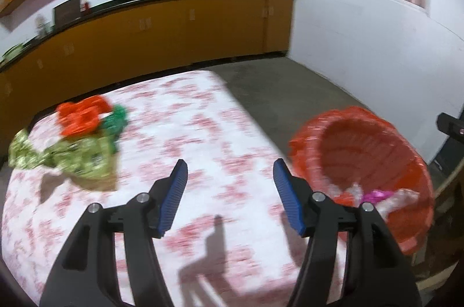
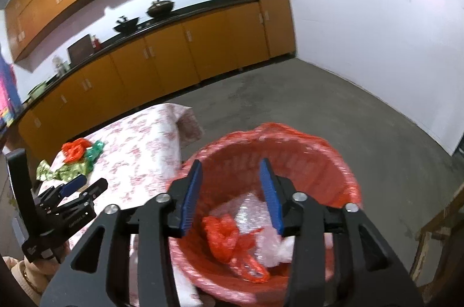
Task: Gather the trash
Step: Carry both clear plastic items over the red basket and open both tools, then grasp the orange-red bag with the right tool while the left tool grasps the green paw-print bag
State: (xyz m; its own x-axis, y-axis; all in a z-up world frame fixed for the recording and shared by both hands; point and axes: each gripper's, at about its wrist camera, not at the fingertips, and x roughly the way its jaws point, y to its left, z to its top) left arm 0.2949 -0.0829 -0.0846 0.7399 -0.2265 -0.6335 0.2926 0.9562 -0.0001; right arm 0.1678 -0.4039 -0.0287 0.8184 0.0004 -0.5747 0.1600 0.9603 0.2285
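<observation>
A red-lined trash basket (image 1: 377, 133) stands on the floor to the right of the table; it also shows in the right wrist view (image 2: 290, 141). It holds red plastic (image 2: 223, 234) and clear bubble wrap (image 2: 249, 211). On the table's far left lie crumpled trash pieces: red (image 1: 81, 115), dark green (image 1: 116, 118) and light green wrapper (image 1: 72, 156). My left gripper (image 1: 230, 176) is open and empty above the tablecloth, right of the trash. My right gripper (image 2: 230, 182) is open and empty over the basket's mouth.
The table (image 1: 203, 110) has a white cloth with a red flower pattern. Orange kitchen cabinets (image 1: 174, 31) with a black counter run along the back wall. Grey floor (image 2: 319, 104) lies to the right. A wooden frame (image 2: 440, 234) stands at the far right.
</observation>
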